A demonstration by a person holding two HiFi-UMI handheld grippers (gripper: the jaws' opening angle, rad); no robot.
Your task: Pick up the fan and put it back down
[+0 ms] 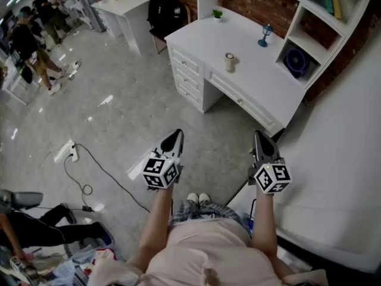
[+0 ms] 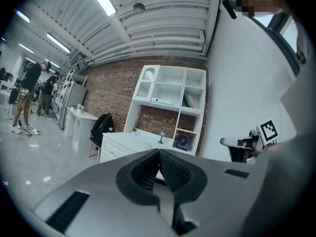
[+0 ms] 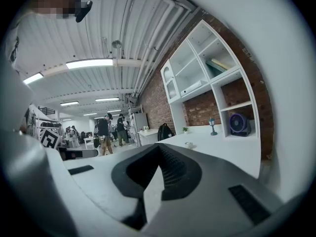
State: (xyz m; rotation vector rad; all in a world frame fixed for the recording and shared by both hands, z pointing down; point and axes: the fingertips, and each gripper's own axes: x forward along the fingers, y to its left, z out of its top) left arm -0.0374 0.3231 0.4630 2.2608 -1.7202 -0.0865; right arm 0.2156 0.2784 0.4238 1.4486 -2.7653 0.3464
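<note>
- The left gripper (image 1: 177, 133) and right gripper (image 1: 258, 136) are held side by side over the floor, both clenched shut on nothing.
- Ahead stands a white desk (image 1: 202, 40), well apart from both.
- Farthest, the purple fan (image 1: 296, 61) sits in the shelf unit's (image 1: 352, 18) lowest cubby, on the desk.

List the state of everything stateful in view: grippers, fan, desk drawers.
left gripper: shut, empty
right gripper: shut, empty
fan: upright in the lowest shelf cubby, untouched; running or not, cannot tell
desk drawers: all closed
small blue lamp: upright on the desk
</note>
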